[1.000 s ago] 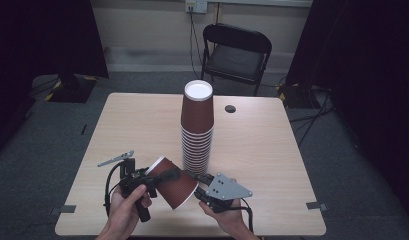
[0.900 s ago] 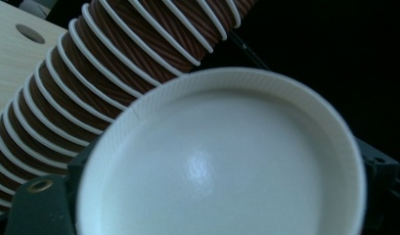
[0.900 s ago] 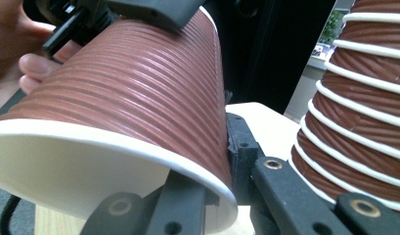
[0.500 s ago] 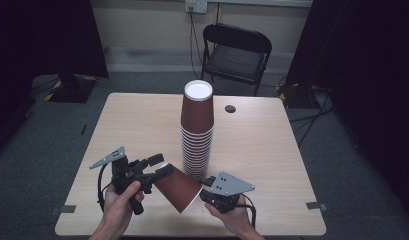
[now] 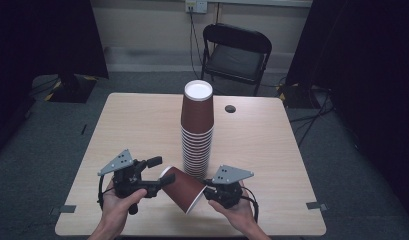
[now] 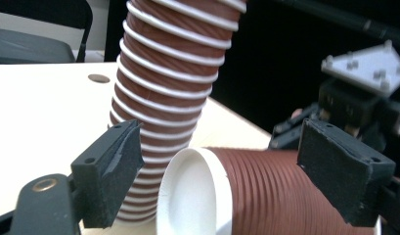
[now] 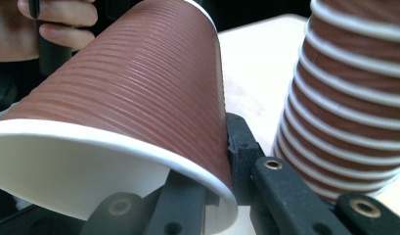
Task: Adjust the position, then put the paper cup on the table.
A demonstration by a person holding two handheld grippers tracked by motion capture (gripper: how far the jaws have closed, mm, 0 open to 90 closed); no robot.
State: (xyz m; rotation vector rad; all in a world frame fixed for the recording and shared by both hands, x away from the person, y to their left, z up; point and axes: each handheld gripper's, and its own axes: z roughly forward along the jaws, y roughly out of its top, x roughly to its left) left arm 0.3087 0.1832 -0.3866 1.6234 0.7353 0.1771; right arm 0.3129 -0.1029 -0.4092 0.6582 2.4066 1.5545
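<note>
A tall stack of upturned brown ribbed paper cups (image 5: pixel 197 135) stands mid-table; it also rises in the left gripper view (image 6: pixel 163 83) and at the right of the right gripper view (image 7: pixel 354 98). In front of it a single brown cup (image 5: pixel 184 187) lies on its side in the air between both grippers. My right gripper (image 5: pixel 207 192) is shut on the cup's white rim (image 7: pixel 207 178), one jaw inside and one outside. My left gripper (image 5: pixel 159 175) is open, its jaws wide on either side of the cup's white base (image 6: pixel 192 196) without pressing it.
The light wooden table (image 5: pixel 132 125) carries a small black disc (image 5: pixel 230 108) behind the stack. A black folding chair (image 5: pixel 234 55) stands past the far edge. Dark curtains hang on both sides of the room.
The single cup has shifted a little to the right and down with the right gripper. The left gripper has drawn back slightly, so its jaws now stand apart around the cup's base.
</note>
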